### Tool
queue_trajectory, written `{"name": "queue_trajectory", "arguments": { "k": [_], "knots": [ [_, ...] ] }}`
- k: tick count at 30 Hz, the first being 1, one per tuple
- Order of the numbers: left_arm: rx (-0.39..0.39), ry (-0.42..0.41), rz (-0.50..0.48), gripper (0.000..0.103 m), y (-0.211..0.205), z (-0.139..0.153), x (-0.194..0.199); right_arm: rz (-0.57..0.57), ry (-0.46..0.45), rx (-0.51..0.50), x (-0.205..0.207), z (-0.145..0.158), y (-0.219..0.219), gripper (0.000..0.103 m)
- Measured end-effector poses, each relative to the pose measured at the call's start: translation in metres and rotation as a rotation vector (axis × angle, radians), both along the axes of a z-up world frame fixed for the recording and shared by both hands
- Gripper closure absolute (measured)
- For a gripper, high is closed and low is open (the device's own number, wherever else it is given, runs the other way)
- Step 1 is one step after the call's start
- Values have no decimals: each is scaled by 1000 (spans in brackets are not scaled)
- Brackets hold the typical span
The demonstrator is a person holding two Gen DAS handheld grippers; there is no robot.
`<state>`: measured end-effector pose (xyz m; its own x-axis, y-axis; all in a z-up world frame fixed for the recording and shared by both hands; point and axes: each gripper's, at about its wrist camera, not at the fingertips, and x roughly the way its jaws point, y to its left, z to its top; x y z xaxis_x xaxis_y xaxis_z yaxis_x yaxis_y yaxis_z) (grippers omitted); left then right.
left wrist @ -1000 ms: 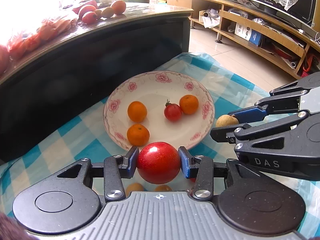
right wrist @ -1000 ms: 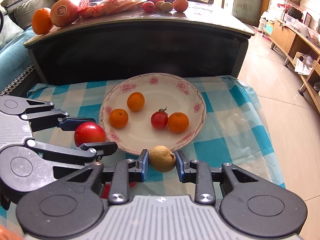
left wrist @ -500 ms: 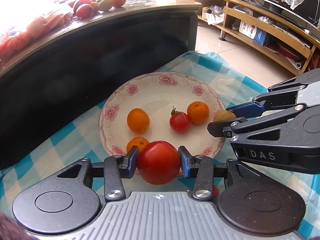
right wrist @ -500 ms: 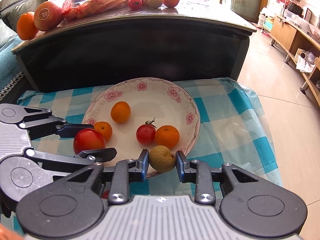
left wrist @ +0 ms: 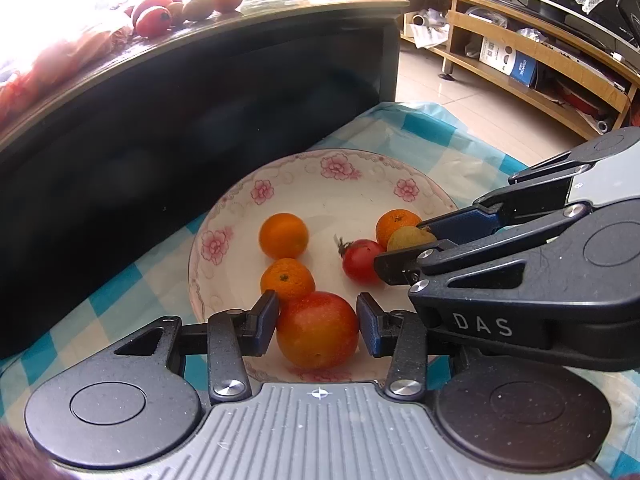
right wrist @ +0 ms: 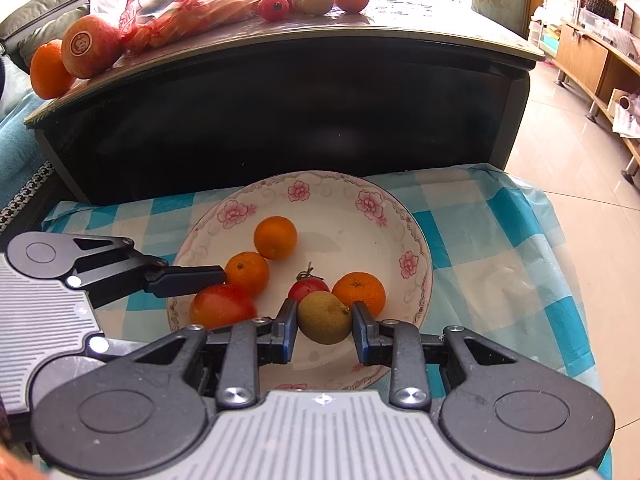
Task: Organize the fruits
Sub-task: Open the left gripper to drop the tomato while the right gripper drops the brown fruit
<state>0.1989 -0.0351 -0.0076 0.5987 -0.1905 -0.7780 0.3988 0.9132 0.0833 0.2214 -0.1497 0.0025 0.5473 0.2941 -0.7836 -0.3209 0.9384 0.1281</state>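
Note:
A flowered white plate (left wrist: 336,160) (right wrist: 300,184) sits on a blue-checked cloth (right wrist: 492,240). It holds three small oranges (right wrist: 275,237) and a cherry tomato (left wrist: 360,260). My left gripper (left wrist: 317,320) is shut on a large red fruit (left wrist: 318,330), held low over the plate's near rim beside an orange (left wrist: 286,278). My right gripper (right wrist: 324,328) is shut on a green-brown fruit (right wrist: 324,317), held low over the plate, close to the cherry tomato (right wrist: 306,286) and an orange (right wrist: 359,294). The two grippers are side by side, the right one reaching in from the right in the left wrist view.
A dark table (right wrist: 300,100) rises right behind the plate, with more fruit (right wrist: 92,46) and a bag on top. The cloth ends at a tiled floor (right wrist: 572,168) on the right. A wooden shelf unit (left wrist: 520,60) stands farther off.
Both grippers moved forward and down with their fruit, from in front of the plate to low over it. Neither has let go.

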Motion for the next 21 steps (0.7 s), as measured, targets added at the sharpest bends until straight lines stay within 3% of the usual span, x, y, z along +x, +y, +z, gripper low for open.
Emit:
{"name": "queue_trajectory", "arguments": {
  "k": [11,21],
  "knots": [
    [-21,-17,27,42,6,8,2,-24,15,66,6,8,-6,68],
    [-31,-35,38,39,11,21,-6,-43,-19,61,-6,27,-6,66]
  ]
}}
